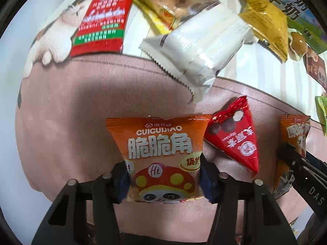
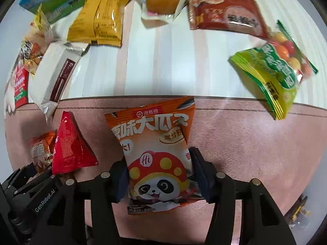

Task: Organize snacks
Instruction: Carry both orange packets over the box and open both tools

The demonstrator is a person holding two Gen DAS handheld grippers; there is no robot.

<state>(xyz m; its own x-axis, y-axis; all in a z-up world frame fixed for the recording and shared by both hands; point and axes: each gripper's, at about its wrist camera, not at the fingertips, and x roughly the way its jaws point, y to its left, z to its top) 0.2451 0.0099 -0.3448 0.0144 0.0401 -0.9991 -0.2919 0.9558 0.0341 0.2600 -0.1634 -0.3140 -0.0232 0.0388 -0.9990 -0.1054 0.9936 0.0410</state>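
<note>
Clearance ahead of and beside both grippers

Pink mat [image 2: 235, 143]: bare stretch right of the right gripper [image 2: 159, 175], and left of the left gripper [image 1: 163, 175]. Between them: red triangular pouch [image 2: 69, 151]. Ahead: silver packet [image 1: 196, 47] overhanging the mat edge, green candy bag [image 2: 271, 75] likewise.

- Orange crispy-corner packet [image 1: 163, 159], panda in a red mushroom cap on the front, face up on the pink mat, its lower sides pinched between black fingers.
- Red triangular pouch [image 1: 235, 136] lies just right of it, touching its top corner.
- Orange sunflower-seed packet [image 2: 157, 159], same panda, also face up and pinched.
- Up on the striped white surface: white wrapper [image 2: 53, 79], yellow packet [image 2: 102, 16], sealed egg [image 2: 163, 0], green candy bag [image 2: 273, 71].
</note>
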